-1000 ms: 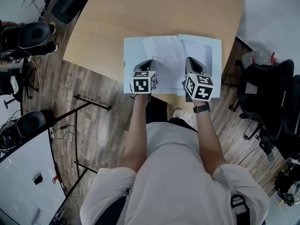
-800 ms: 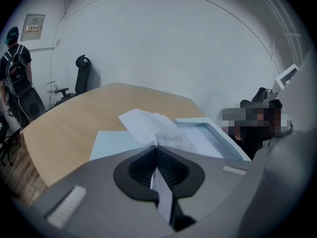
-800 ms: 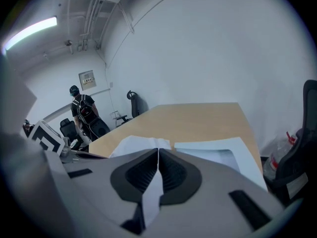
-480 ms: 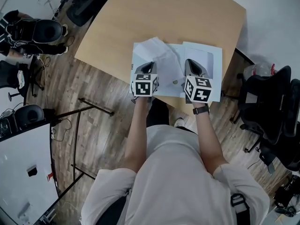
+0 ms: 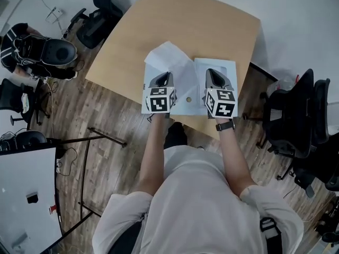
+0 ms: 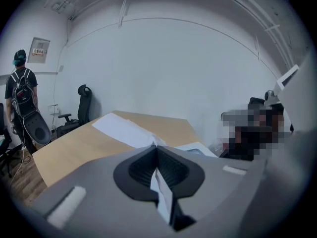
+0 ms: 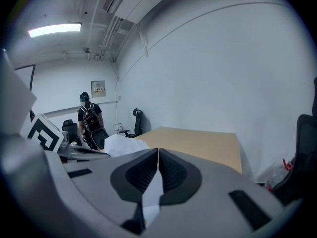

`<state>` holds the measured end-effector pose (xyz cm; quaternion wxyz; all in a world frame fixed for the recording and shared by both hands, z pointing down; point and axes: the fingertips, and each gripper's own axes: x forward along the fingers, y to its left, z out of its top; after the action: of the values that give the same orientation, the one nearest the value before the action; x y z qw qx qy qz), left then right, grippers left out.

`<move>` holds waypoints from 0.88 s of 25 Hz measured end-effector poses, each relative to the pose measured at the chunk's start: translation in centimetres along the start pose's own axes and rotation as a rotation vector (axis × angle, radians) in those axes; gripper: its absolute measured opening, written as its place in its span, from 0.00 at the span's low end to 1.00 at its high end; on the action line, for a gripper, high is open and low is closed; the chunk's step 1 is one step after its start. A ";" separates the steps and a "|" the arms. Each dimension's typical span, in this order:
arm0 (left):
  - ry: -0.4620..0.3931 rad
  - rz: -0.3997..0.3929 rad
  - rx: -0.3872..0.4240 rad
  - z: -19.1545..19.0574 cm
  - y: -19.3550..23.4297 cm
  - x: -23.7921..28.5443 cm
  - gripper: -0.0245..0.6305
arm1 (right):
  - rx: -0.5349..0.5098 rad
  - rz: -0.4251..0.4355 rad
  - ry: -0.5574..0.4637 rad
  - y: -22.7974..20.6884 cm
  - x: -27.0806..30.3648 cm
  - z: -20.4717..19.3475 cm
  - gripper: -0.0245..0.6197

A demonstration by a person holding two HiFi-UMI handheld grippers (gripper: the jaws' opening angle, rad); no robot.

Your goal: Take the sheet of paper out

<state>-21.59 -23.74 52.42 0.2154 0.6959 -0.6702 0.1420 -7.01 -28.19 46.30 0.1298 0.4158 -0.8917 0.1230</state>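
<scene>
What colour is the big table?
Light wood brown. The table shows best in the head view.

Both forearms reach forward side by side, the left hand-held gripper [image 5: 164, 75] clamped tight on a sheet of paper [image 5: 169, 57], the right hand-held gripper [image 5: 211, 72] clamped on a white folder [image 5: 229, 66], their 2 marker cubes facing up.

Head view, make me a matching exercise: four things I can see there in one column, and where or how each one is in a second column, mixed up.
Things:
1. sheet of paper
2. pale sleeve
3. table
4. black chair

Place or state:
A. stands on the wooden floor, off the table's right edge
B. pinched in the left gripper
C. light wood top, under the papers
D. pinched in the right gripper

Pairs: 1-B, 2-D, 3-C, 4-A.
</scene>
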 end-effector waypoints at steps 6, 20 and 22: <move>-0.113 -0.001 0.060 3.8 -3.1 -2.0 0.06 | -0.010 -0.030 -0.062 -1.6 -3.5 1.9 0.06; -0.275 -0.063 0.159 9.7 -11.1 -5.9 0.06 | -0.059 -0.070 -0.223 -4.0 -10.9 7.2 0.06; -0.293 -0.057 0.173 10.1 -11.7 -6.5 0.06 | -0.073 -0.079 -0.245 -4.1 -11.8 7.8 0.06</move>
<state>-11.30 -22.93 39.18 0.0587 0.7438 -0.6597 0.0898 2.50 -24.89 35.55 0.0396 0.4574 -0.8877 0.0338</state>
